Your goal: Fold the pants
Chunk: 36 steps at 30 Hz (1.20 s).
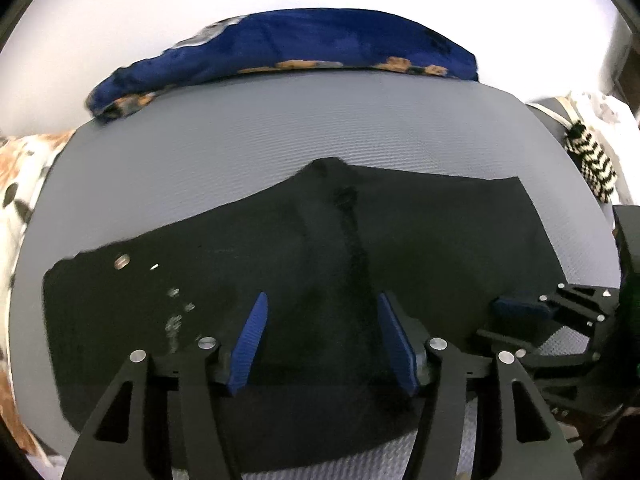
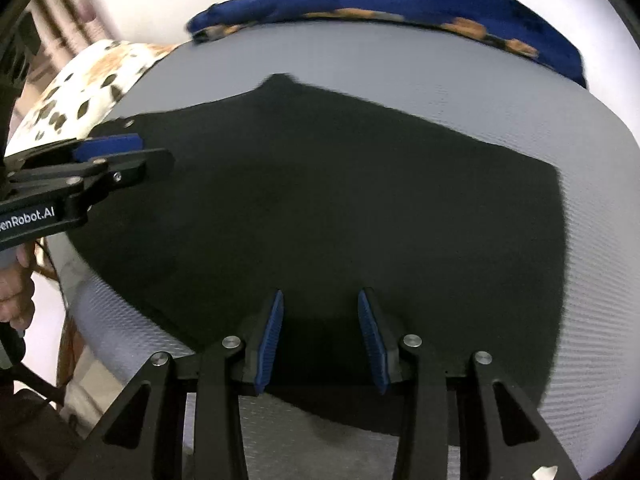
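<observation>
Lying flat on a grey ribbed mat (image 1: 280,128), the black pants (image 1: 420,232) fill the near and middle part of both wrist views. Nearest the left camera, the left gripper (image 1: 322,340) hovers low over the cloth with its blue pads spread wide, nothing between them. The right gripper (image 2: 320,340) sits likewise over the near edge of the pants (image 2: 340,200), its tongs spread and gripping nothing. In the left wrist view the right gripper (image 1: 520,308) shows at the right edge, resting on or just above the pants; whether it touches the cloth cannot be told from there. In the right wrist view the left gripper (image 2: 112,152) reaches in from the left over the cloth near a metal button (image 2: 129,123).

The garment's long axis runs left to right across the mat, with the buttoned end, marked by a silver button (image 1: 122,261), toward the left and a straight cut edge at the right. A pointed peak of fabric rises at the far edge, near the middle.

Beyond the pants, bare mat separates them from a blue patterned cloth (image 1: 300,44) bunched along the mat's far edge. A spotted white and orange fabric (image 2: 92,80) lies off the left side of the mat, and a black and white zigzag cord (image 1: 592,160) hangs at the right.
</observation>
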Each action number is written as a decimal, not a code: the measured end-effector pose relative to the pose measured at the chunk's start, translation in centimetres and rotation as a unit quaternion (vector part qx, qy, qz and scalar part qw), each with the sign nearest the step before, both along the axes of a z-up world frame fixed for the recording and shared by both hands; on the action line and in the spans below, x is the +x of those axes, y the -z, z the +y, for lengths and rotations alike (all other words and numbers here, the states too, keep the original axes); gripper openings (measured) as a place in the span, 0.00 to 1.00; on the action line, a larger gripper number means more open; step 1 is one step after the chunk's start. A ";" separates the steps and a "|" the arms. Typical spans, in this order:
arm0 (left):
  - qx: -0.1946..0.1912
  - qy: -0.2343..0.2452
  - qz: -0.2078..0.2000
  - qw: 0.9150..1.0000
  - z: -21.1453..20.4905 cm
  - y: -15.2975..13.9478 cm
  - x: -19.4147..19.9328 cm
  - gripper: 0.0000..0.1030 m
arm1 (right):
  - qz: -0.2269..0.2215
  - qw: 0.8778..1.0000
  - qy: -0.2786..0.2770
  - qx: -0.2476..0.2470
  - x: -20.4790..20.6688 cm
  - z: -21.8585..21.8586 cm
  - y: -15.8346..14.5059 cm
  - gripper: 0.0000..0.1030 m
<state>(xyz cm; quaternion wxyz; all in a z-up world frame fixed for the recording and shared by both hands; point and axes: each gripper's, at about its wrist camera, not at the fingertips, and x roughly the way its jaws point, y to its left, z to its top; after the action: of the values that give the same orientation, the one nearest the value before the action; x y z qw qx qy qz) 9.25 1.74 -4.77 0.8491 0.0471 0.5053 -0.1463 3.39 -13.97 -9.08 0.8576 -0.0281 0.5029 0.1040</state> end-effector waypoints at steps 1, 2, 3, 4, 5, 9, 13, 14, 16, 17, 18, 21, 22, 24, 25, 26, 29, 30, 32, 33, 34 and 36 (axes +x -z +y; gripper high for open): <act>0.001 -0.007 0.000 1.000 0.6 -0.1 -0.2 0.57 | 0.000 1.000 -0.006 0.000 0.0 0.6 0.1 0.37; 0.001 -0.015 0.002 1.000 1.3 -0.2 -0.5 0.57 | 0.001 1.000 -0.009 0.002 0.0 1.0 0.0 0.37; -0.002 -0.022 0.004 1.000 2.0 -0.3 -0.7 0.57 | 0.003 1.000 -0.013 0.005 0.0 1.4 0.1 0.37; -0.007 -0.028 0.005 1.000 2.5 -0.4 -0.9 0.57 | 0.005 1.000 -0.017 0.008 0.1 1.8 0.1 0.37; -0.018 -0.039 0.009 0.999 3.7 -0.6 -1.1 0.57 | 0.006 1.000 -0.021 0.007 0.3 2.2 0.1 0.37; -0.086 -0.080 0.037 0.992 8.3 -1.0 -1.8 0.58 | 0.011 0.999 -0.032 0.004 0.8 3.5 0.2 0.38; -0.163 -0.129 0.060 0.976 14.4 -1.5 -2.9 0.58 | 0.014 0.999 -0.035 0.009 1.3 4.2 0.3 0.42; -0.177 -0.147 0.065 0.971 16.4 -1.5 -3.2 0.58 | 0.014 0.999 -0.036 0.009 1.2 4.3 0.3 0.43; -0.190 -0.173 0.067 0.964 19.3 -1.4 -3.8 0.58 | 0.014 0.999 -0.039 0.007 1.4 4.7 0.4 0.44; -0.193 -0.184 0.068 0.961 20.3 -1.3 -4.1 0.58 | 0.014 0.999 -0.040 0.007 1.5 4.9 0.4 0.44; -0.200 -0.196 0.071 0.957 21.7 -1.1 -4.4 0.58 | 0.014 0.999 -0.040 0.007 1.5 5.0 0.4 0.44; -0.230 -0.221 0.088 0.944 24.5 0.1 -5.2 0.58 | 0.016 0.999 -0.037 0.013 1.7 5.1 0.4 0.48; -0.238 -0.225 0.093 0.940 24.9 0.4 -5.4 0.58 | 0.017 0.999 -0.037 0.014 1.8 5.2 0.4 0.50; -0.266 -0.229 0.105 0.930 25.9 1.3 -5.8 0.58 | 0.018 0.999 -0.036 0.015 1.8 5.3 0.5 0.52; -0.284 -0.228 0.114 0.925 26.2 2.0 -6.0 0.58 | 0.018 0.999 -0.037 0.014 1.8 5.4 0.5 0.53; -0.291 -0.229 0.119 0.921 26.4 2.4 -6.0 0.58 | 0.019 0.999 -0.036 0.014 1.8 5.4 0.5 0.54; -0.315 -0.228 0.132 0.912 27.0 3.6 -6.1 0.58 | 0.021 0.999 -0.033 0.015 1.9 5.5 0.5 0.55; -0.321 -0.227 0.137 0.909 27.1 4.0 -6.1 0.58 | 0.021 0.999 -0.032 0.016 1.9 5.5 0.5 0.55; -0.328 -0.224 0.140 0.907 27.3 4.5 -6.3 0.58 | 0.022 0.999 -0.029 0.018 2.0 5.5 0.5 0.55; -0.329 -0.223 0.141 0.907 27.4 4.7 -6.2 0.58 | 0.022 0.999 -0.027 0.019 2.0 5.4 0.5 0.55; -0.332 -0.223 0.144 0.905 27.4 5.1 -6.3 0.58 | 0.022 0.999 -0.026 0.019 2.0 5.5 0.5 0.55; -0.337 -0.224 0.145 0.903 27.6 5.7 -6.4 0.58 | 0.022 0.999 -0.025 0.017 1.9 5.5 0.6 0.56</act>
<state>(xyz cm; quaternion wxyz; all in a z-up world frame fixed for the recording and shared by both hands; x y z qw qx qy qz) 2.87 29.38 -10.49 0.7420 -0.3783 0.5405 -0.1195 5.32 -8.43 -9.63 0.8439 -0.0232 0.5189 0.1344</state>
